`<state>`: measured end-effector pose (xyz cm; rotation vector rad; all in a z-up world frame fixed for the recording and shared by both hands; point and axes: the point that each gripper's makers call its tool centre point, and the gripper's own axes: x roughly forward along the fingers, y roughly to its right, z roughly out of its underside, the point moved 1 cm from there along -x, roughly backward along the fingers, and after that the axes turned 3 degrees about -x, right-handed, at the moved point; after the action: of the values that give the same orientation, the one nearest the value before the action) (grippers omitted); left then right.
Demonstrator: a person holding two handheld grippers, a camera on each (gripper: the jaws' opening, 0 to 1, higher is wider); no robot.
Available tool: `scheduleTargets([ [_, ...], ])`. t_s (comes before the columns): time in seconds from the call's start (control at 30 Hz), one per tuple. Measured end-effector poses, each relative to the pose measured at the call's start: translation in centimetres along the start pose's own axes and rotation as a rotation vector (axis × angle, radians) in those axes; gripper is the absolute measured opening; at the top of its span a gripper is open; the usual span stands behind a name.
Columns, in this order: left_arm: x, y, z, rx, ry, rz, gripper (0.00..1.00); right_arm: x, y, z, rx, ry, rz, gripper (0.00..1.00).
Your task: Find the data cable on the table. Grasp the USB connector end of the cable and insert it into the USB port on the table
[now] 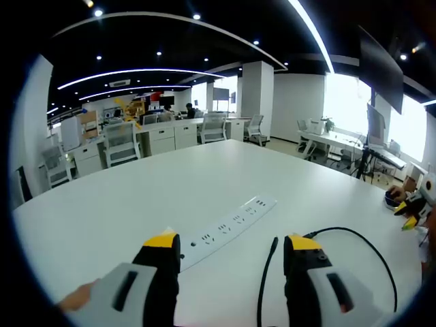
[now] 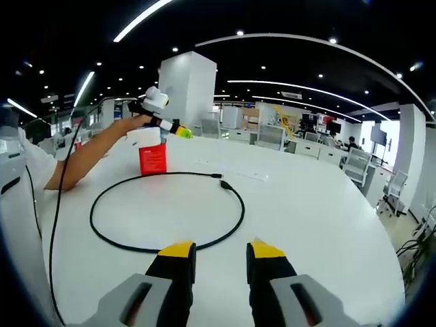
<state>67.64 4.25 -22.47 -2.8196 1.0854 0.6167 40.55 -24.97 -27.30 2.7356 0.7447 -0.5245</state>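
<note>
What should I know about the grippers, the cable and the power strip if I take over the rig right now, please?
Left gripper: open, holding nothing, low over the white table.
Right gripper: open, holding nothing, just short of the cable's loop.
Black data cable: lying in a wide loop on the table; one connector end sits between the left jaws, not gripped.
White power strip: flat on the table just beyond the left gripper.
Done: cable located.
Left: grasp the USB end and plug it into the strip's USB port.
</note>
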Motion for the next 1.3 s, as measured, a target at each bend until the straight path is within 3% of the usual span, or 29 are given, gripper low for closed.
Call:
scheduleTargets([
  [0.1, -0.1, 0.0, 0.0, -0.001, 0.004, -0.001, 0.62, -0.5, 0.0, -0.5, -0.028, -0.028, 0.006, 0.33],
  [0.37, 0.1, -0.3, -0.5, -0.002, 0.014, -0.002, 0.61, -0.4, -0.2, -0.8, 0.001, -0.005, -0.014, 0.33],
  [0.73, 0.1, -0.1, -0.2, -0.003, 0.0, -0.002, 0.61, 1.2, 0.8, -1.0, 0.036, 0.008, -0.015, 0.32],
  [1.3, 0.0, 0.0, 0.5, -0.003, -0.047, 0.004, 0.61, 3.0, 1.6, -1.6, 0.013, -0.011, -0.033, 0.32],
])
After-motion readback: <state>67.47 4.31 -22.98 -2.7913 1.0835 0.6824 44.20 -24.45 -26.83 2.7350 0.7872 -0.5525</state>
